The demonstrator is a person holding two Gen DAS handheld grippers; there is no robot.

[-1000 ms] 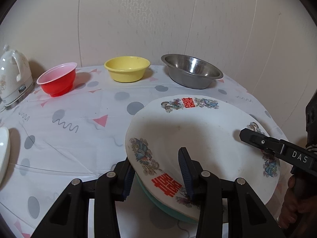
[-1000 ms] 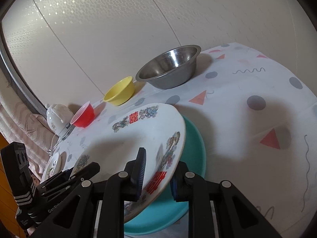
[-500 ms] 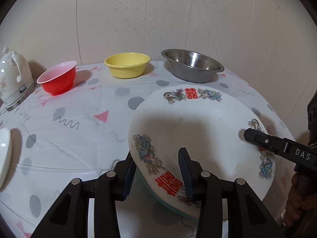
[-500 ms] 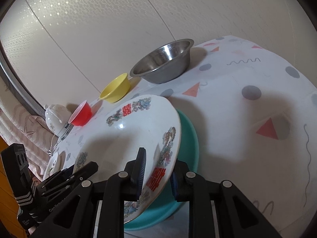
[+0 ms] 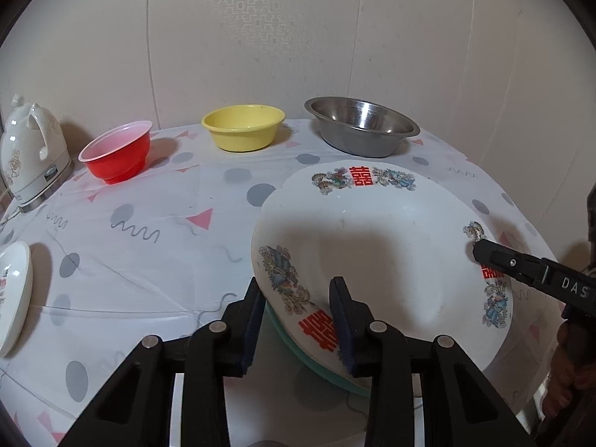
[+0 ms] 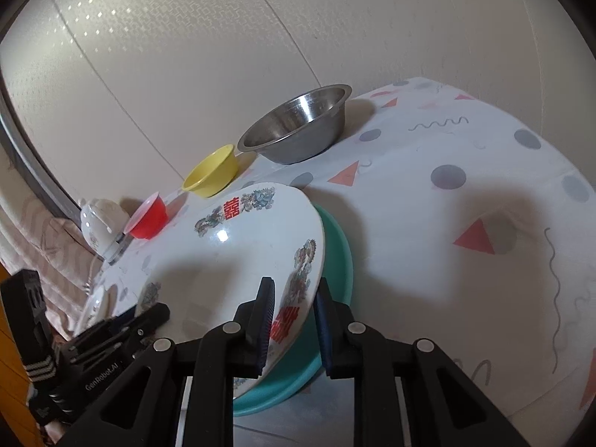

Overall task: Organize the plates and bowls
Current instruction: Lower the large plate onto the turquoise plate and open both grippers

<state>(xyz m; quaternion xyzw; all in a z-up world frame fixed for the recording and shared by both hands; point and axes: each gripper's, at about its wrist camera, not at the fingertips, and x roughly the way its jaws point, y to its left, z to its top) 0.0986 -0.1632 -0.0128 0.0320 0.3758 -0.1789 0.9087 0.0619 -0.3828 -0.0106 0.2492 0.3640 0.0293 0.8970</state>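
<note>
Cream wallpapered wall behind a tabletop (image 5: pixel 156 268) covered in a white cloth with grey dots, pink triangles and squiggles. Landmark is the white plate (image 5: pixel 376 246) with red double-happiness characters and dragon prints: it sits tilted, near edge raised, over a teal plate (image 6: pixel 335 246) lying flat on the cloth directly beneath it. Left gripper (image 5: pixel 298 320) straddles the white plate's near-left rim, one finger under and one on top, apparently pinching it. Right gripper (image 6: pixel 292 320) straddles the opposite rim the same way, inner finger on the plate face, outer finger outside between white rim and teal plate; contact looks like a pinch, though a slight gap at the outer pad can't be ruled out. Behind the white plate, along the wall: steel bowl (image 5: pixel 361 126) straight back, yellow bowl (image 5: pixel 244 126) back-left, red bowl (image 5: pixel 115 152) further left, all upright and apart from each other. White kettle (image 5: pixel 31 156) stands far left of the red bowl. A second small white plate (image 5: pixel 13 294) lies at the tabletop's left edge, well apart from the white plate.
</note>
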